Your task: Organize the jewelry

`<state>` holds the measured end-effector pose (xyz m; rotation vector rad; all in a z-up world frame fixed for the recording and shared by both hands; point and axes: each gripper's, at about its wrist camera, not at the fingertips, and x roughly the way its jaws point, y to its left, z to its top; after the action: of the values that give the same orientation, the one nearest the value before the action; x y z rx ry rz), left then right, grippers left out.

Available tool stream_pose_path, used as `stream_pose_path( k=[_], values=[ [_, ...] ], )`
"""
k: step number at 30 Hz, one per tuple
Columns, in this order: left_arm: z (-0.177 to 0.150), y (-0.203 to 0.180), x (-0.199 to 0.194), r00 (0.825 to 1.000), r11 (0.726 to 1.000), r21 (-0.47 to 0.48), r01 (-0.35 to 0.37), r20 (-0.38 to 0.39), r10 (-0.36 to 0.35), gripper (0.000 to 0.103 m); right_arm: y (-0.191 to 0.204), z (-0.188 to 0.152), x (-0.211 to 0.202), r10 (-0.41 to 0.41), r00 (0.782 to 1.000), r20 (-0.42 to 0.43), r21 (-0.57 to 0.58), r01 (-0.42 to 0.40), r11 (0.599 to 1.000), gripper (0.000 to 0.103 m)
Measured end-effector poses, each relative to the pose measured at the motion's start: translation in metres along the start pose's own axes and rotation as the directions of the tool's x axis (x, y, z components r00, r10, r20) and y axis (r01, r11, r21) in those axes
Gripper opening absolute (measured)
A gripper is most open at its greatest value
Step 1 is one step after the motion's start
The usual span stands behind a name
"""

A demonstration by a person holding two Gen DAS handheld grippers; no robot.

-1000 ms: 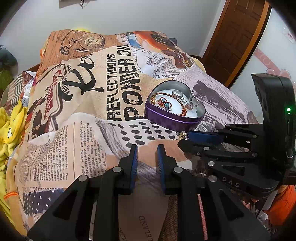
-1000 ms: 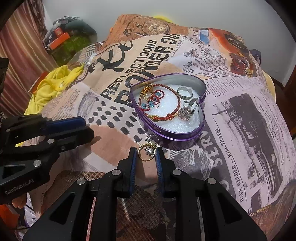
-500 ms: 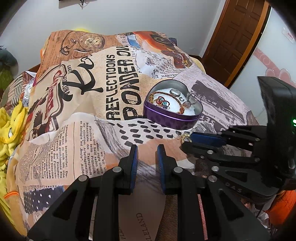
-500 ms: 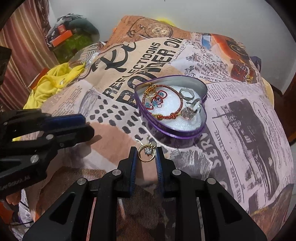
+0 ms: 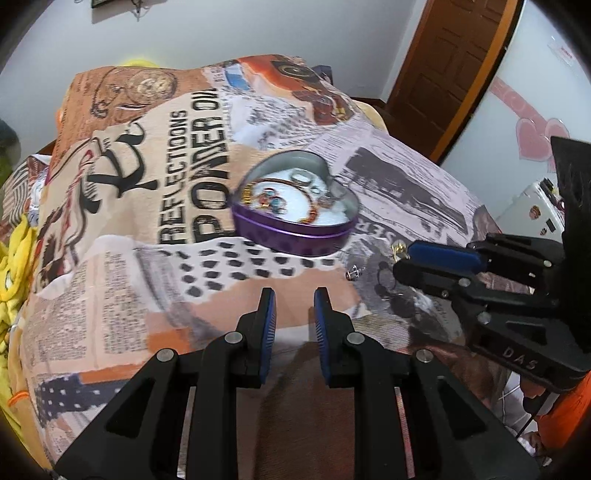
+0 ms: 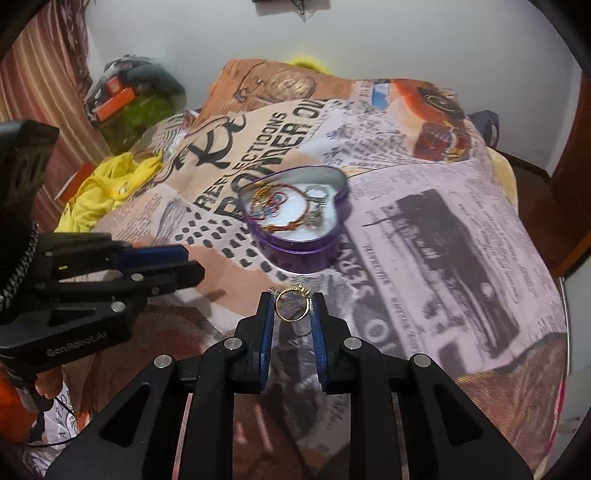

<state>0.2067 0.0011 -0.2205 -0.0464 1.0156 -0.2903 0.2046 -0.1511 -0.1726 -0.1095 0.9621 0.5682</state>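
You're working over a bed (image 5: 110, 295) spread with a newspaper-print blanket (image 6: 461, 240). Behind it stands a plain pale wall (image 5: 258, 29). A brown wooden door (image 5: 454, 62) stands at your right, beside a wall with pink heart decals (image 5: 535, 133). A striped curtain (image 6: 40, 74) hangs at your left, above crumpled yellow cloth (image 6: 99, 192).

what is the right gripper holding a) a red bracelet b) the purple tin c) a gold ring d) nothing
c: in the right wrist view the right gripper has its pads closed on a gold ring, lifted short of the heart tin, where the red bracelet already lies.
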Motion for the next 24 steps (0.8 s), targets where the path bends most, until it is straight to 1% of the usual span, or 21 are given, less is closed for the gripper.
stream_pose_path(
  k=[4, 7, 13, 21, 24],
  values=[
    [0.003, -0.012, 0.011, 1.000, 1.000, 0.019, 0.016, -0.026, -0.016, 0.020, -0.012, -0.003, -0.006, -0.020, 1.000, 0.011, 0.027, 0.020, 0.999, 0.018],
    [0.005, -0.021, 0.017, 0.998, 0.999, 0.026, 0.038, -0.043, -0.037, 0.020, -0.019, -0.005, -0.008, -0.020, 1.000, 0.011, 0.041, 0.019, 0.999, 0.018],
    [0.012, -0.040, 0.030, 0.996, 0.996, 0.057, 0.067, -0.067, -0.063, 0.020, -0.028, -0.017, -0.003, -0.023, 1.000, -0.021, 0.049, 0.024, 0.999, 0.018],
    [0.027, -0.048, 0.046, 0.988, 0.991, 0.034, 0.131, -0.092, -0.128, 0.020, -0.034, -0.025, 0.001, -0.013, 0.999, -0.040, 0.051, 0.015, 0.999, 0.018],
    [0.030, -0.051, 0.051, 0.985, 0.989, 0.035, 0.146, -0.098, -0.142, 0.020, -0.034, -0.026, 0.002, -0.013, 0.999, -0.041, 0.047, 0.014, 0.999, 0.018]
  ],
)
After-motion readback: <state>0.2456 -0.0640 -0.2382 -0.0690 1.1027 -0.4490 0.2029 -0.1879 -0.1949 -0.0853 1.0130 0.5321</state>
